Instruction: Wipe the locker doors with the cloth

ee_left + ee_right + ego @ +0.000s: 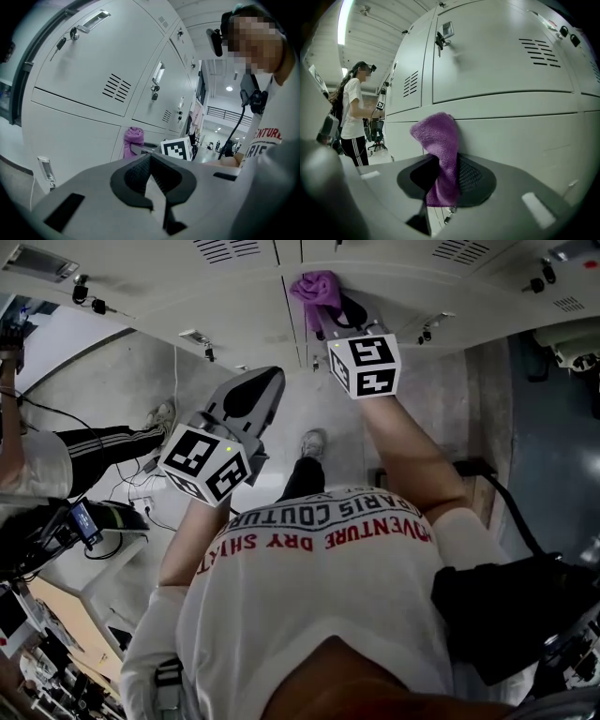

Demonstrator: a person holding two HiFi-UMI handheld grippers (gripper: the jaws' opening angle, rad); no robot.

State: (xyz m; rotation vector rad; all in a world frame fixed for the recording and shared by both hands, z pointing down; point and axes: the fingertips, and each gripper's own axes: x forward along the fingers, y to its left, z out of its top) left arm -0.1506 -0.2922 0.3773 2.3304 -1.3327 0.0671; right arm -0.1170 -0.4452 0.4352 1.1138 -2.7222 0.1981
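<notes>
At about twelve o'clock in the head view, the purple cloth (316,285) is held up to a pale grey locker door (234,306) by the right gripper (330,315), with the arm stretched forward. In the right gripper view the jaws are seen closed on the cloth: its lower part is clamped between the two dark pads, and its upper part stands above them as a rounded fold, tilted toward eleven o'clock. This fold seems to touch the door just under the horizontal seam that divides the lower door from the upper door (501,56); on the upper door a group of vent slots (539,47) is seen toward one o'clock. The left gripper (253,395) is kept lower and nearer to the body, at about nine o'clock from the right gripper's marker cube (366,364) and well apart from the lockers. In the left gripper view its jaws are shown pressed together at the tips, and nothing is held between them. In the same view a small padlock (153,96) hangs on a door at about twelve o'clock from those jaws. At nine o'clock in the right gripper view, a second person (351,112) in a white shirt and dark striped trousers is seen standing far off, beside the row of lockers.
</notes>
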